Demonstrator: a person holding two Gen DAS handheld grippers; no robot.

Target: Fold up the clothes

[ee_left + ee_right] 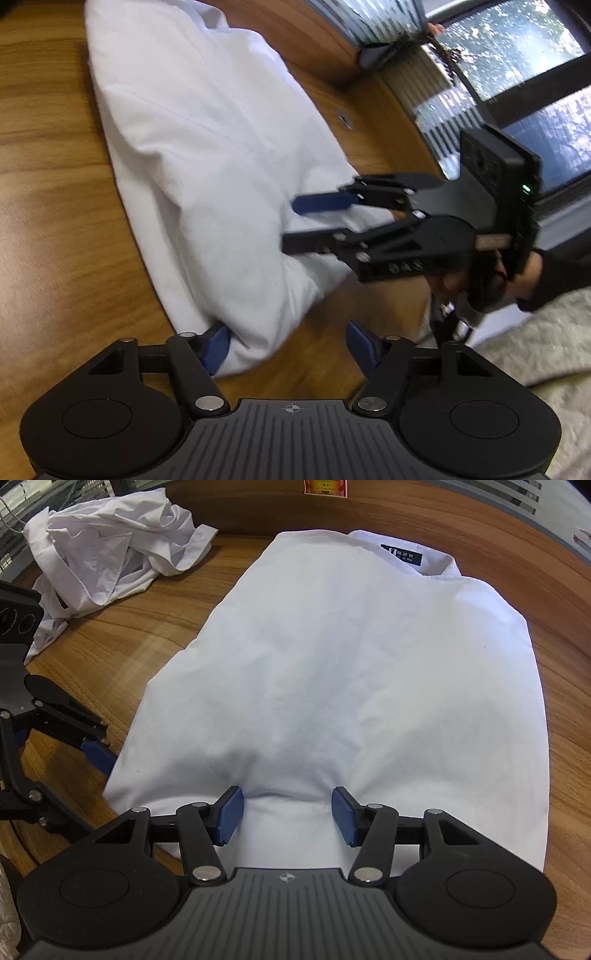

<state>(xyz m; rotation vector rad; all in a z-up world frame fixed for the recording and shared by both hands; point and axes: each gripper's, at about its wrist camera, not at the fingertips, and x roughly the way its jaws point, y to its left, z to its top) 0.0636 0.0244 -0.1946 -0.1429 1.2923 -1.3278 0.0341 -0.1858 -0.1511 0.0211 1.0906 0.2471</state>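
Right wrist view: right gripper (287, 814) spread, blue pads straddling hem bulge of folded white shirt (332, 664); crumpled shirt (118, 554) at 10 o'clock. Left gripper (288, 345) spread at shirt corner.

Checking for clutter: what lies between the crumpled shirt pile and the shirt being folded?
Only bare wooden table between crumpled pile and folded shirt, right wrist view.

Collar label (400, 554), lettering perhaps illegible
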